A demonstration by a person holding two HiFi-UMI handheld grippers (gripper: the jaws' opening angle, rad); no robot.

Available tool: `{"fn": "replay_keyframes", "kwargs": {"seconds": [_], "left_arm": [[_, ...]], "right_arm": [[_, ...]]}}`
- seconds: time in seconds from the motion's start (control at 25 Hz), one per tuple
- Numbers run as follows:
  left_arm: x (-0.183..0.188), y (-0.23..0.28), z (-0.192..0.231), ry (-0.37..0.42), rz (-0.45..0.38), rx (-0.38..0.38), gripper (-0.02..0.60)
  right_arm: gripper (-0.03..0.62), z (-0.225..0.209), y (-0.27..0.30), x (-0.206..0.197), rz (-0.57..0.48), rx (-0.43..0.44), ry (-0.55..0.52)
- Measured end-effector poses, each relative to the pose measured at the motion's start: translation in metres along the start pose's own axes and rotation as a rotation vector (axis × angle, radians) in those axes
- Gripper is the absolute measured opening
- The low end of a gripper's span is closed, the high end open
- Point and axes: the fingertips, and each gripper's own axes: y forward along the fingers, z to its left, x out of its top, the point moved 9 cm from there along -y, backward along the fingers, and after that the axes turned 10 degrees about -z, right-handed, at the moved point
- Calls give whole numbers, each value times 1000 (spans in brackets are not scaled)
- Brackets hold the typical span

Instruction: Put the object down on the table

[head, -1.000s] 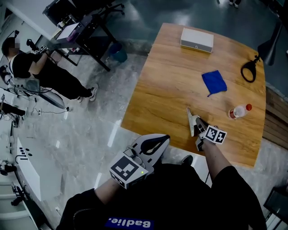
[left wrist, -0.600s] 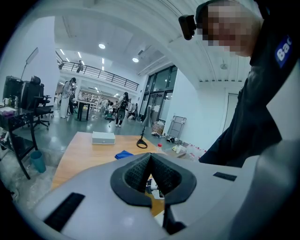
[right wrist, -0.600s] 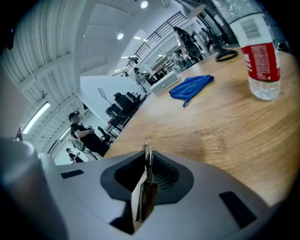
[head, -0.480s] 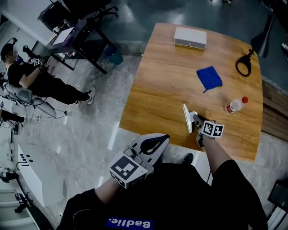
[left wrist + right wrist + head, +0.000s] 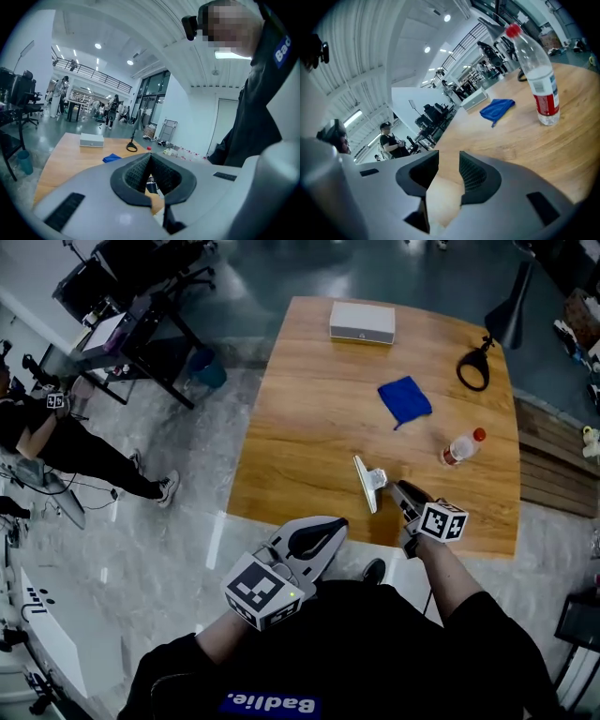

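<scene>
My right gripper [image 5: 367,484] is low over the wooden table [image 5: 309,409] near its front edge. Its jaws are opening, and in the right gripper view [image 5: 449,161] only bare tabletop shows between them. A clear plastic bottle [image 5: 536,77] with a red cap and red label stands upright on the table to the right of the jaws, apart from them; the head view has this bottle [image 5: 459,448] beyond the gripper. My left gripper [image 5: 323,527] is held close to my body, off the table's front edge, with its pads [image 5: 140,171] together and nothing in them.
A blue cloth [image 5: 404,399] lies mid-table. A white box [image 5: 362,322] sits at the far edge, and a black looped object [image 5: 473,367] at the far right. People and desks with equipment [image 5: 131,315] occupy the floor to the left.
The right gripper's jaws have spread apart over the table. The head view has shifted, so the table sits further left in the frame. The left gripper has stayed put.
</scene>
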Motion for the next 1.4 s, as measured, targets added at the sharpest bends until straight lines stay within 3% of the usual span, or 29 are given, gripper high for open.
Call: {"fn": "replay_keyframes", "kwargs": {"seconds": [0.2,0.68,1.08,1.4], "left_arm": [[3,9,-7,-6,-19,-56,5],[16,22,-19,21,-59,-148,5],[20,22,-23,35,-58,-171,5],[16,19,-24,35,-49,-166,5]], "right_arm": [[121,69,-24,32,-81,134,-51],[120,192,-85,80,-188,374,-335],[6,233,-105,79,-191,459,-505],[5,238,-108,74,-186,467,-533]]}}
